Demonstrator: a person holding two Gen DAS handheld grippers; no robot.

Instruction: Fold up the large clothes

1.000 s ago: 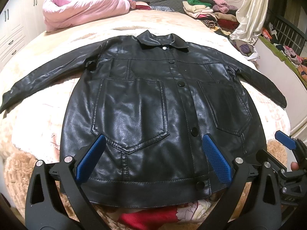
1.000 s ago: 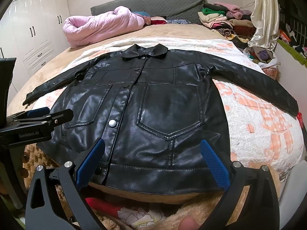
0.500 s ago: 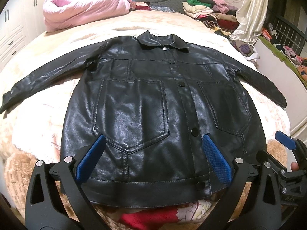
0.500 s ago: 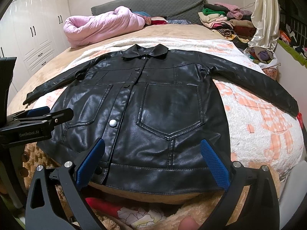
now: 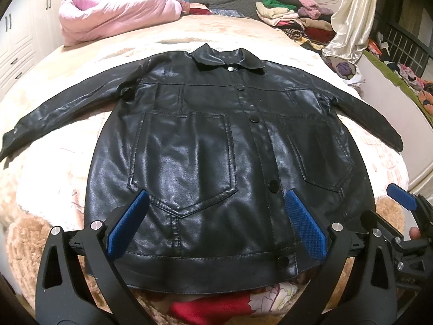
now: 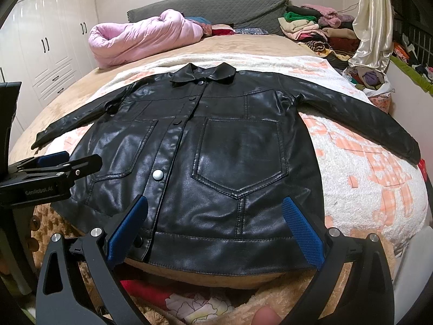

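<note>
A black leather jacket (image 5: 205,146) lies flat on the bed, front up, buttoned, collar away from me, both sleeves spread out to the sides. It also shows in the right wrist view (image 6: 224,157). My left gripper (image 5: 215,219) is open and empty, held just above the hem at the jacket's left half. My right gripper (image 6: 215,224) is open and empty, held above the hem at the right half. The right gripper shows at the right edge of the left wrist view (image 5: 403,216); the left gripper shows at the left of the right wrist view (image 6: 51,173).
A white and peach fleece blanket (image 6: 373,168) covers the bed under the jacket. A pink quilt (image 5: 116,10) lies at the far left by the grey headboard (image 6: 216,5). Stacked folded clothes (image 5: 292,19) and a cream curtain (image 6: 373,21) stand far right. White wardrobes (image 6: 48,46) line the left.
</note>
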